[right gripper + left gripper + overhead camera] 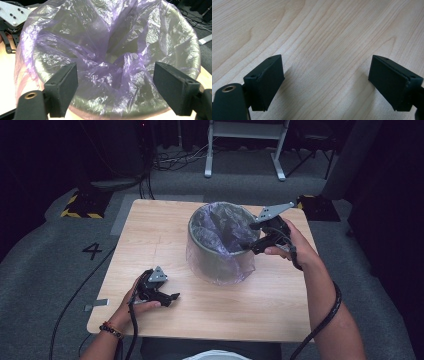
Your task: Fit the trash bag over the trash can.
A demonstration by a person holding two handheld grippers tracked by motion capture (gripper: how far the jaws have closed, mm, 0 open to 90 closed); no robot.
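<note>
A round bin (pixel 220 262) stands upright on the wooden worktop (pixel 150 235). Its open mouth points straight up, so its long way runs up and down. It sits a bit right of the middle of the worktop, nearer the far edge than the near one. A thin purple bag (pixel 222 227) lines the bin. The bag hangs over the rim and down the outside wall. Inside, the bag is crumpled and folds sag toward the middle.

The right hand-held gripper (pixel 248 245) is at the bin's right rim, tipped toward the inside. In the right gripper view its two black jaws stand wide apart over the bag (pixel 110 67), and nothing is pinched between them.

The left hand-held gripper (pixel 172 297) rests low on the worktop near the front left, well apart from the bin. Its jaws are wide open too, with just bare wood (pixel 324 50) between them.

There is lots of free worktop to the left of the bin and in front of it. On the right side, the bin is closer to the worktop's edge.
</note>
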